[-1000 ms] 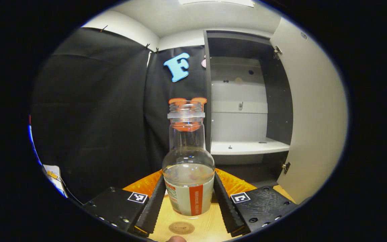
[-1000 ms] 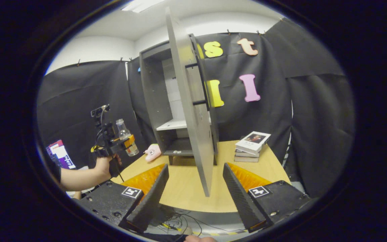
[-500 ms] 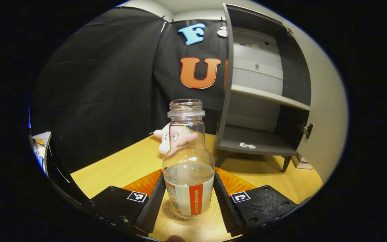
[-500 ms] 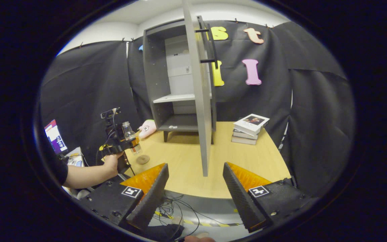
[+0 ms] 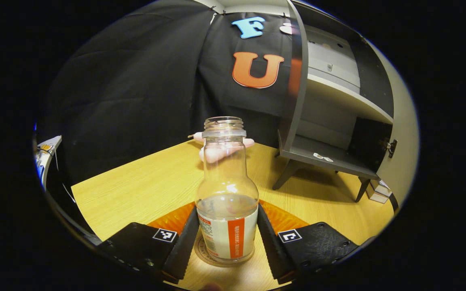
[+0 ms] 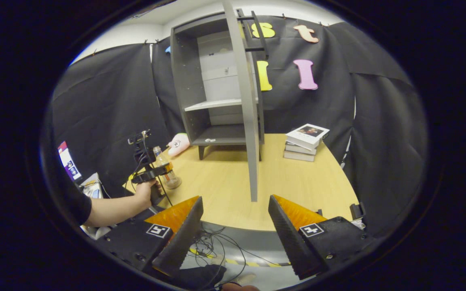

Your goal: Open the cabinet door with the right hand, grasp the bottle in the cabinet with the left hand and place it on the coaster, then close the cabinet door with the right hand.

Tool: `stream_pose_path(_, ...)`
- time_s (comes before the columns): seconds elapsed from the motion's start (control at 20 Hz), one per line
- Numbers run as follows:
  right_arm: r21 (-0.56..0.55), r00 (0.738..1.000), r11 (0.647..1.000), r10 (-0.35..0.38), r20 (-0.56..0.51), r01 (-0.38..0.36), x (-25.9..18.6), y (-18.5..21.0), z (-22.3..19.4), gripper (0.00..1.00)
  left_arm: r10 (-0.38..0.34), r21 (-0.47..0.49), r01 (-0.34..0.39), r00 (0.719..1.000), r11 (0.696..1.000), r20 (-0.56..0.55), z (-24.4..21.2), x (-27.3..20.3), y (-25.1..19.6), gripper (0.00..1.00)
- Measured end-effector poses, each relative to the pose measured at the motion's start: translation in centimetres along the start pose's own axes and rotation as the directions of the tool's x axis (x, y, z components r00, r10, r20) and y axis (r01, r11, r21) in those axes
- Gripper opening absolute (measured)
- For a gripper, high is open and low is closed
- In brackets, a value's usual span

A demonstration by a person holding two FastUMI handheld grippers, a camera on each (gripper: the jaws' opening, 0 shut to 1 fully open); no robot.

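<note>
Left gripper view: left tool (image 5: 227, 238) clenched on bottle (image 5: 227, 202), upright over coaster (image 5: 204, 252), near bench (image 5: 136, 190) front edge.
Right gripper view: right tool (image 6: 233, 230) released, held off bench front edge; cabinet door (image 6: 247, 105) open.

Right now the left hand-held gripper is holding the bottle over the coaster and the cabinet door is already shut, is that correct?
Not quite: the cabinet door stands open, as the right gripper view shows. The left hand-held gripper does hold the bottle over the coaster.
</note>
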State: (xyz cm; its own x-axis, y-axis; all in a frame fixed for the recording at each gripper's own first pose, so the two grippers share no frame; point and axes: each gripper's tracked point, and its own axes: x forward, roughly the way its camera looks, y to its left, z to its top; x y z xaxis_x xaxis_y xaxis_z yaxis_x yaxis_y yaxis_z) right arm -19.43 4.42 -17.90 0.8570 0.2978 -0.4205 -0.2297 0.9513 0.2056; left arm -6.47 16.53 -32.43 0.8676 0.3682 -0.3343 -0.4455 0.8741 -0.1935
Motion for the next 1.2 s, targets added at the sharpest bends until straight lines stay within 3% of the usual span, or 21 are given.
stream_pose_path(0.45,0.013,1.0,1.0,-0.012,-0.006,0.012,0.2,-0.7,0.0,1.0,0.001,0.01,-0.001,0.998,1.0,-0.062,-3.3,-1.3,-0.6,0.75)
stream_pose_path(0.7,0.013,1.0,1.0,-0.005,-0.021,0.005,0.4,-0.9,-0.7,1.0,0.012,0.064,-0.008,0.998,0.998,-0.062,-4.3,-1.5,-1.0,0.75)
stream_pose_path(1.2,0.003,1.0,1.0,-0.003,-0.027,0.003,0.4,-1.2,-0.8,1.0,0.018,0.038,-0.015,0.995,0.999,-0.098,-5.4,-1.1,-1.0,0.77)
